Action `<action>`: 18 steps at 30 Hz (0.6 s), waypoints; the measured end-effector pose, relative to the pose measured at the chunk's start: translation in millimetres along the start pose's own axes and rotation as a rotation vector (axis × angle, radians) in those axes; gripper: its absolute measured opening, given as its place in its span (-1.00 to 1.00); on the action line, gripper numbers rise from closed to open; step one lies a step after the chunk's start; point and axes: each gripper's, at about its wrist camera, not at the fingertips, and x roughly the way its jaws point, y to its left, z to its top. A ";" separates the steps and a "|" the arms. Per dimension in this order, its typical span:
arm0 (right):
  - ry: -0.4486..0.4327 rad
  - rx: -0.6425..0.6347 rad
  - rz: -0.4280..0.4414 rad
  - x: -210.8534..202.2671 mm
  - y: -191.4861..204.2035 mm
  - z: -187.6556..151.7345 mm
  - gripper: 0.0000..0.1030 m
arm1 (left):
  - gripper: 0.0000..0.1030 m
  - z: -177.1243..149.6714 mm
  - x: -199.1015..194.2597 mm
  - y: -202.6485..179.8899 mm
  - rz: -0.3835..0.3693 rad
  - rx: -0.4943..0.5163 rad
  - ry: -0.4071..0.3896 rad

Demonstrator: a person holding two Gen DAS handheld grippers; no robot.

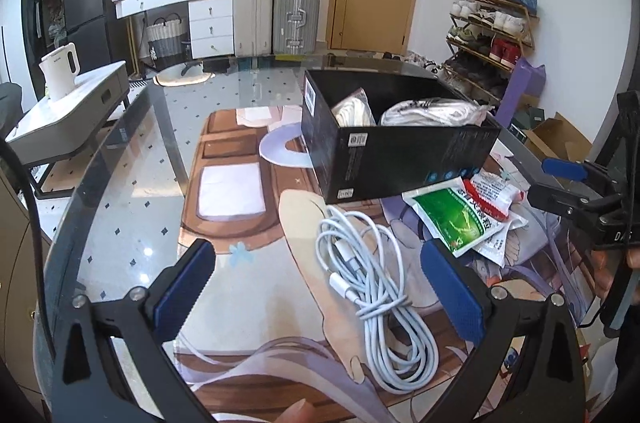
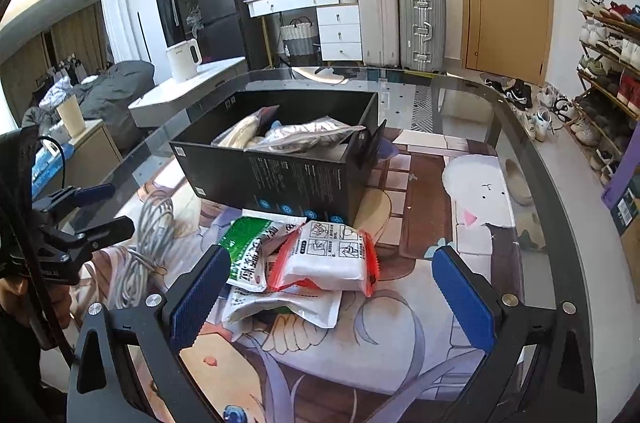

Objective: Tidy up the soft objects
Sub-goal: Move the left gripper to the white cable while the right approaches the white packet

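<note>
Hovering wide open over the counter point(image 1: 132, 159): left tongs point(image 1: 320, 287), straddling a coiled white cable point(image 1: 372, 279). Sitting beyond, a black box point(image 1: 400, 159) already holding white bagged bundles point(image 1: 432, 113). Gaping wide further right, right tongs point(image 2: 328, 291), framing stacked soft packets point(image 2: 332, 255) lying just before the box.

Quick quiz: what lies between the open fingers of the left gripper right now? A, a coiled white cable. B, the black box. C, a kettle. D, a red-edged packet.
A: in the left wrist view the coiled white cable lies on the table between the wide-open fingers of the left gripper; the packets and black box sit farther off.
</note>
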 end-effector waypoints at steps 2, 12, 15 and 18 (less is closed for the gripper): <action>0.008 -0.011 -0.006 2.1 1.6 0.2 0.99 | 1.00 -1.9 2.1 -0.1 -0.014 -0.001 0.018; 0.027 -0.019 -0.025 11.3 0.0 0.3 0.99 | 0.99 -10.3 7.9 -8.5 -0.036 0.031 0.060; 0.039 -0.012 -0.030 15.6 -1.9 1.0 0.99 | 0.99 -11.1 7.9 -10.3 -0.039 0.042 0.062; 0.056 -0.009 -0.042 21.0 -3.8 2.4 0.99 | 0.99 -11.5 9.7 -12.9 -0.032 0.057 0.068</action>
